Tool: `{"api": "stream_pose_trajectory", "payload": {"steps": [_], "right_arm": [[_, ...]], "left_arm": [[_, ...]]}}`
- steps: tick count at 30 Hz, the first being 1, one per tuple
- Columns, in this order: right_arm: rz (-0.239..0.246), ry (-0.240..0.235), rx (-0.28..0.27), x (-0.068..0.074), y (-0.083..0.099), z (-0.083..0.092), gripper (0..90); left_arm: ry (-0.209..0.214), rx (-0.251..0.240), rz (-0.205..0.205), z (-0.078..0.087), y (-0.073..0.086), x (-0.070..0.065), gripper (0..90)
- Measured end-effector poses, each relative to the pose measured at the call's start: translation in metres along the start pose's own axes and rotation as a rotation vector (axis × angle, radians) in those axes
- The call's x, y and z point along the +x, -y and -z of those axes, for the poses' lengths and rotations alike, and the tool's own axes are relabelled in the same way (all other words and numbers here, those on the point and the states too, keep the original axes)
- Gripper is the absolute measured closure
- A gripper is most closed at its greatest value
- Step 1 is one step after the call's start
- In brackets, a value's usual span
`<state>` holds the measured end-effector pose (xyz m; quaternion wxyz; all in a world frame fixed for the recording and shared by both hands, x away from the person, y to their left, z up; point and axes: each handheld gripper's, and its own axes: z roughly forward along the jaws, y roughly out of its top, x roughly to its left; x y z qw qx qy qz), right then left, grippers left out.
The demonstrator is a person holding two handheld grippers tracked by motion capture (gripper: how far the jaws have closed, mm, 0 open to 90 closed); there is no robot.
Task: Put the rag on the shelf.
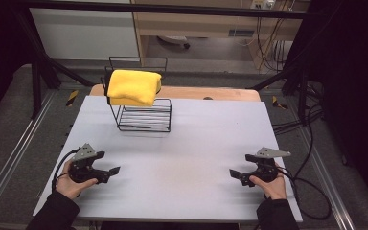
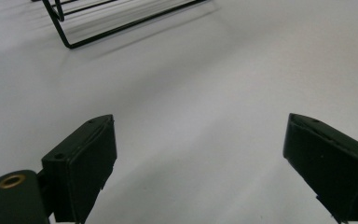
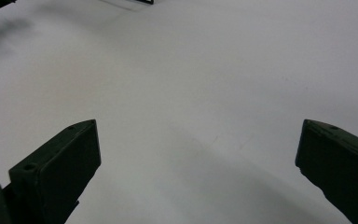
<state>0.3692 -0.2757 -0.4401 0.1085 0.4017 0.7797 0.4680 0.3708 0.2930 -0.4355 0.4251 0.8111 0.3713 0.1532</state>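
Both grippers wide open, empty, low at the near edge.
Left gripper (image 1: 109, 171) and right gripper (image 1: 237, 175) well apart; folded yellow cloth (image 1: 133, 86) tops the far black wire rack (image 1: 144, 117).

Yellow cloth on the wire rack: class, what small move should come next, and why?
Probably the left gripper should reach forward toward the cloth. Its jaws stand open and empty, and it sits nearer the rack than the right gripper, also open.

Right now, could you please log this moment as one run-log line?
left tool: open, empty, low over table | right tool: open, empty | yellow cloth: draped on wire rack, untouched
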Motion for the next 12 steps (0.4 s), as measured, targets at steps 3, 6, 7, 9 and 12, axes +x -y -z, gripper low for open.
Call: {"api": "stream_pose_trajectory", "payload": {"steps": [3, 6, 7, 9, 12], "right_arm": [[0.004, 0.010, 0.004, -0.0003, 0.0067, 0.0013, 0.7], [0.000, 0.004, 0.013, 0.0012, 0.0104, 0.0010, 0.7], [-0.003, 0.002, 0.016, 0.0022, 0.0108, 0.0004, 0.7], [-0.004, 0.003, 0.022, 0.0028, 0.0112, -0.0001, 0.7], [-0.006, 0.001, 0.011, 0.0031, 0.0111, 0.0002, 0.7]], "left_arm": [[0.010, 0.002, -0.006, -0.0007, 0.0037, -0.0015, 9.8], [0.011, 0.011, -0.008, -0.0016, 0.0061, -0.0017, 9.8], [0.010, 0.011, -0.007, -0.0011, 0.0066, -0.0015, 9.8], [0.010, 0.009, -0.006, -0.0008, 0.0068, -0.0014, 9.8], [0.010, 0.008, -0.008, -0.0003, 0.0073, -0.0017, 9.8]]}}
